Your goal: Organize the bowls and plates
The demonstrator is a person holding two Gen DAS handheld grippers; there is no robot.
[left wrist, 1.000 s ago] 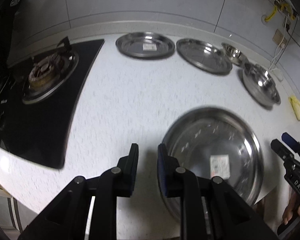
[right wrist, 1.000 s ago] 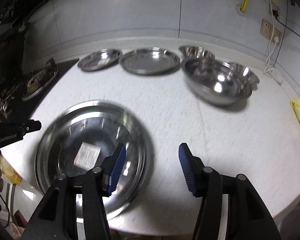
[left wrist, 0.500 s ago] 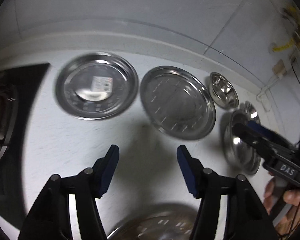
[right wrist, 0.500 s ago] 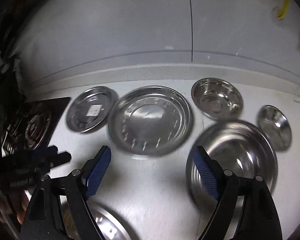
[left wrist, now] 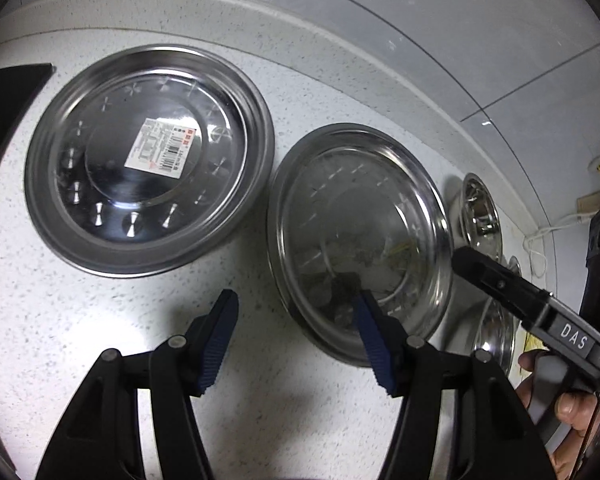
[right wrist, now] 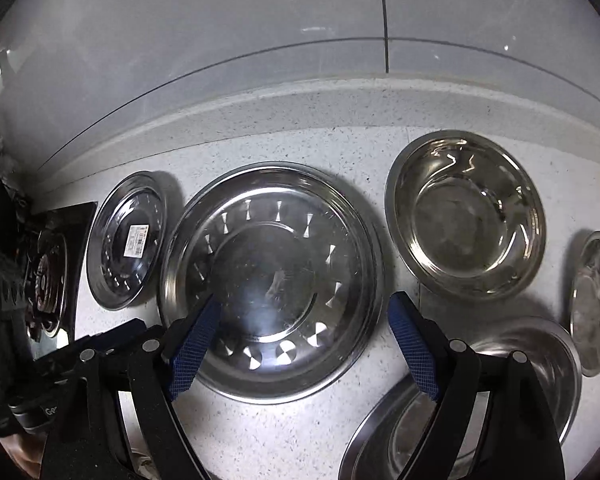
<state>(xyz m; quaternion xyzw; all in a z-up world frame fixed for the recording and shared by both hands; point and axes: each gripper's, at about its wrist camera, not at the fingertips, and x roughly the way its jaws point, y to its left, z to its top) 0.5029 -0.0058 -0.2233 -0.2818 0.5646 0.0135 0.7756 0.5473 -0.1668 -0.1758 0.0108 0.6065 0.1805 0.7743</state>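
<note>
On the white speckled table (right wrist: 284, 432), the large round steel plate (right wrist: 272, 284) lies between a smaller labelled steel plate (left wrist: 148, 160) and a deep steel bowl (right wrist: 466, 216). The right gripper (right wrist: 304, 344) hovers over the large plate, fingers released and empty. The left gripper (left wrist: 296, 340) is likewise spread, grasping nothing. A black stove (right wrist: 46, 276) sits at far left.

Along the wall (right wrist: 260, 40), left to right — stove (right wrist: 48, 280), labelled plate (right wrist: 128, 240), larger plate (right wrist: 272, 288), bowl (right wrist: 466, 216), small dish (right wrist: 596, 304); a wide bowl (right wrist: 532, 360) is set nearer, right.
</note>
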